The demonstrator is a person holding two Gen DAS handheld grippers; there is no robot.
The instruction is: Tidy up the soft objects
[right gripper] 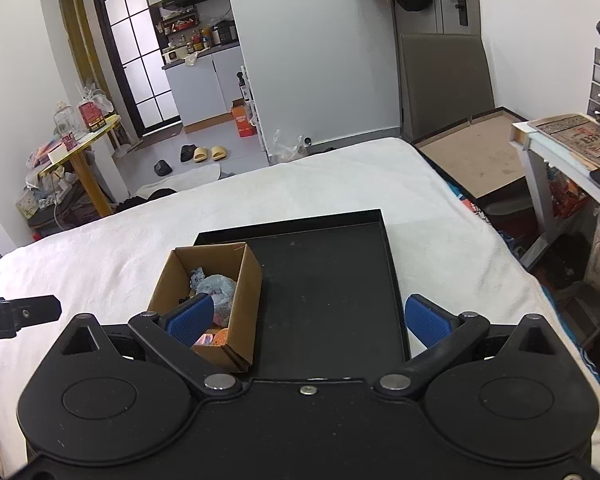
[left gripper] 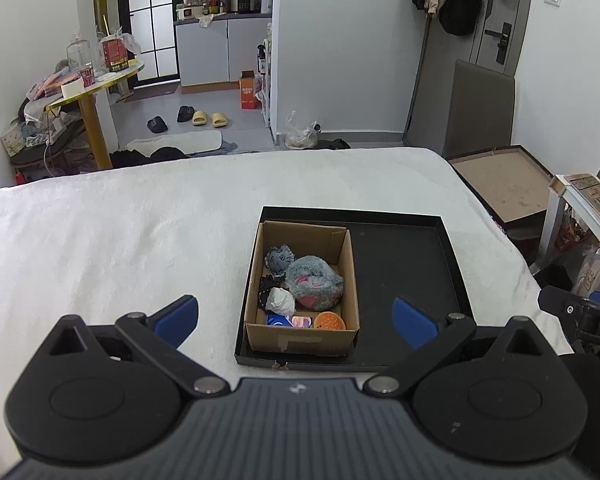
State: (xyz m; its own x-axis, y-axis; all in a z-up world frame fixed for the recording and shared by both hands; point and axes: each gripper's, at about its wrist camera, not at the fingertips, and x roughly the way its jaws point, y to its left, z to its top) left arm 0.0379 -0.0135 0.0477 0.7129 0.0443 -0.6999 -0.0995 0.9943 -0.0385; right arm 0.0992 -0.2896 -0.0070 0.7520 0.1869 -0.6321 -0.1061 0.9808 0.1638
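A cardboard box stands in the left part of a black tray on the white bed. Inside lie a grey-and-pink plush, a small grey plush face, a white crumpled item, an orange round item and small colourful items. My left gripper is open and empty, just in front of the box. My right gripper is open and empty, over the tray's near edge; the box sits at its left finger. The plush shows there too.
The white bed spreads left and behind the tray. A brown board and a white desk stand to the right. A yellow round table and slippers are on the floor beyond.
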